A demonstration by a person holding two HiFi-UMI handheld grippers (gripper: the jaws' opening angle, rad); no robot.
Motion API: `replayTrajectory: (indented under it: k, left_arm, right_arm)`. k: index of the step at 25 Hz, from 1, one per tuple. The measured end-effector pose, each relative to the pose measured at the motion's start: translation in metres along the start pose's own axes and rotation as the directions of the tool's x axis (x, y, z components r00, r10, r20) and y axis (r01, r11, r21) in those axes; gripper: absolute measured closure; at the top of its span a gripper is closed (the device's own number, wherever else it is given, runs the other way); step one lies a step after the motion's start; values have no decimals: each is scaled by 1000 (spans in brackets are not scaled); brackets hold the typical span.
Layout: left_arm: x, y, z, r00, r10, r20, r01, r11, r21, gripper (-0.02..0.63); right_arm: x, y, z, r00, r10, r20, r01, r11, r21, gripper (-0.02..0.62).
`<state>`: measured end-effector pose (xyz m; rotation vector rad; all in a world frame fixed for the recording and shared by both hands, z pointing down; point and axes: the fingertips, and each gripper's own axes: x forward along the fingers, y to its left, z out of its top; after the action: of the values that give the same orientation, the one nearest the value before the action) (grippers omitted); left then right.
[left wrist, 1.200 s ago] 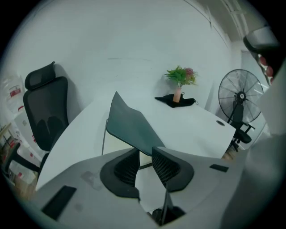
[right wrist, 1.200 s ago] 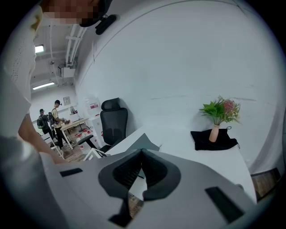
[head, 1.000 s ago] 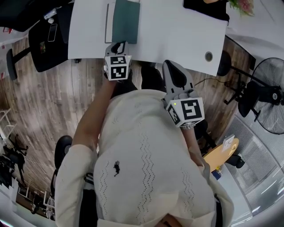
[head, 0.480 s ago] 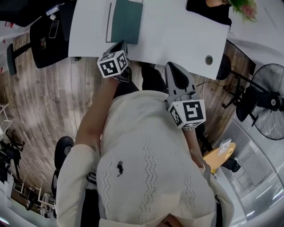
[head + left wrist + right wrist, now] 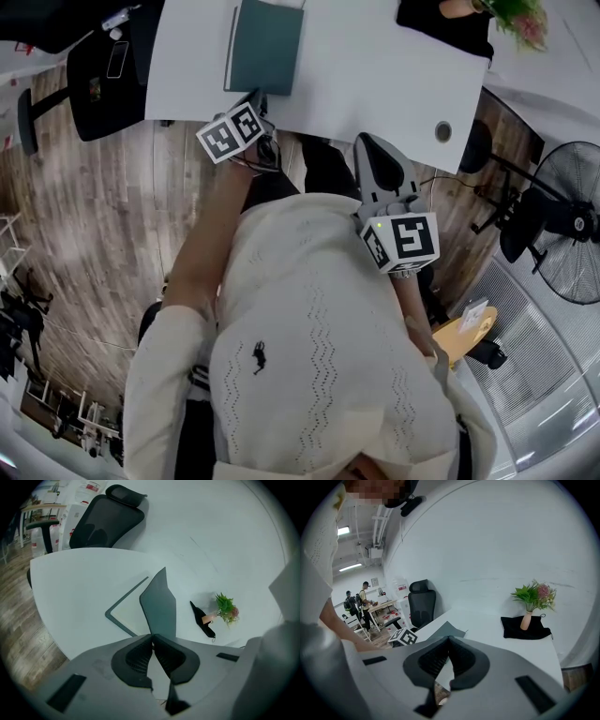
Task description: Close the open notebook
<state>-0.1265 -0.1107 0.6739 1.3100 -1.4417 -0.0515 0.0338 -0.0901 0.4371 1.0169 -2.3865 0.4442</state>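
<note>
The notebook (image 5: 267, 47) lies on the white table (image 5: 366, 66), dark green from above. In the left gripper view its green cover (image 5: 159, 604) stands raised over the white page (image 5: 129, 611). My left gripper (image 5: 152, 637) is shut on the near edge of that cover, at the table's front edge (image 5: 257, 96). My right gripper (image 5: 449, 638) is shut with nothing in it. It hovers near the person's chest, off the table's front edge (image 5: 366, 141), apart from the notebook.
A black office chair (image 5: 110, 517) stands left of the table. A small vase of plants (image 5: 532, 599) on a black cloth (image 5: 525, 627) sits at the table's far right. A cable hole (image 5: 443, 131) marks the front right corner. A floor fan (image 5: 572, 220) stands to the right.
My left gripper has rolled and shifted left at the table edge, and the green cover now reaches closer to the notebook's left edge. The right gripper has barely moved.
</note>
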Motion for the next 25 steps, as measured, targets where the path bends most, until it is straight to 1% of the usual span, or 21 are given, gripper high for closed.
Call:
replayTrajectory:
  k: [2,5,7,13,18,20,21,25]
  left_arm:
    - [2,3,-1,1000,12,2,-12,998,-56,583]
    - [4,7,-3,1000,28,5,-27,989,-147,583]
    - [5,10,-4,999,35,5,-34,983,-179,583]
    - [7,12,-5,1000,30,0,-29,978,-208,581]
    - [7,13,-5,1000,-3,9,6,964,-266,578]
    - [7,16,-6,1000,-15,8,17,953,-303,548]
    - [7,17,-6,1000,-17,6,18,951,-308,545]
    - [6,17,-6,1000,9,-9,-11,970,-243,534]
  right_arm:
    - [-1,-4,-1,1000,-2,-2,2,1000,5,594]
    - [-2,-9,-2,1000,-6,-2,6,1000,10,594]
    - [-3,-11,-3,1000,-7,-2,7,1000,13,594]
    - [-4,-14,-4,1000,-4,-3,4,1000,15,594]
    - [-5,-16,-5,1000,-9,-2,9,1000,21,594]
    - [-5,-16,-5,1000,-9,-1,9,1000,22,594]
    - [-5,-16,-5,1000,-9,-1,9,1000,22,594]
    - [-5,-14,-7,1000,-6,1,6,1000,26,594]
